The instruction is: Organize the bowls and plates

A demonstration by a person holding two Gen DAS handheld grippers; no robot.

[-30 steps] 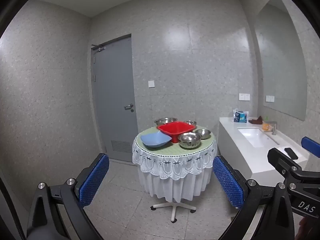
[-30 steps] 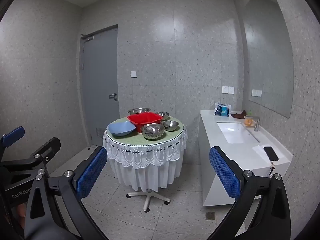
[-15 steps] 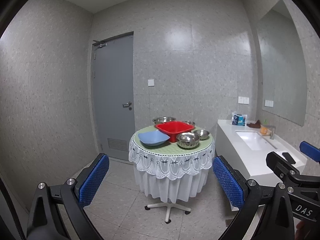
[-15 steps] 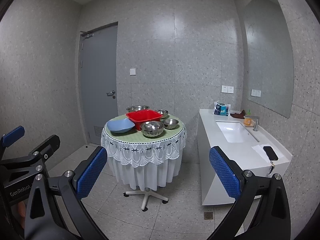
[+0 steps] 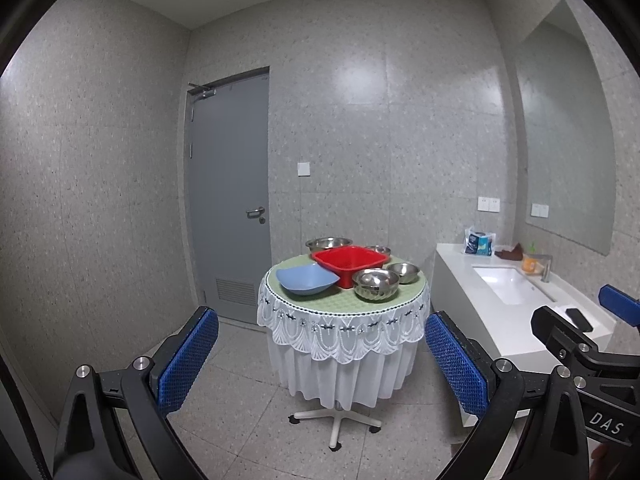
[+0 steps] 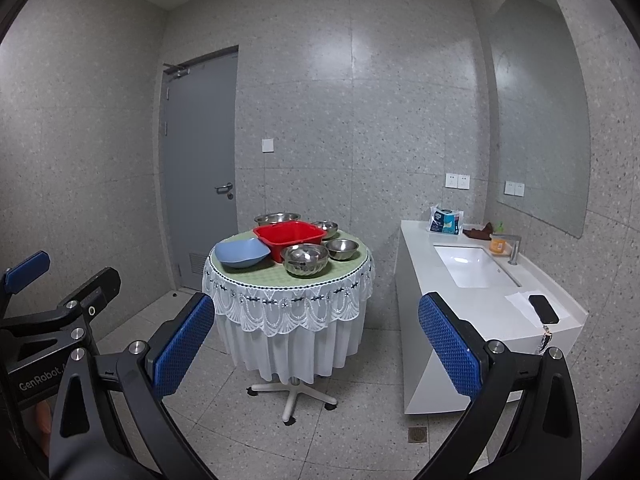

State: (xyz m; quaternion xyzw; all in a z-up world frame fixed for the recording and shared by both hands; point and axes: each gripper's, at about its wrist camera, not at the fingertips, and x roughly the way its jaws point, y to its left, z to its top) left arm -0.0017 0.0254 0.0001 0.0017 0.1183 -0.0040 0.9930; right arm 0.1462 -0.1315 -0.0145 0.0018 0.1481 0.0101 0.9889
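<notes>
We haven't started: both tools, left tool and right tool, gape empty, well apart from the surface where steel bowls, blue dish and red basin sit unsorted.

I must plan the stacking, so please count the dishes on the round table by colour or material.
Steel bowls: 4
Red square basin: 1
Blue dish: 1
Total: 6
</notes>
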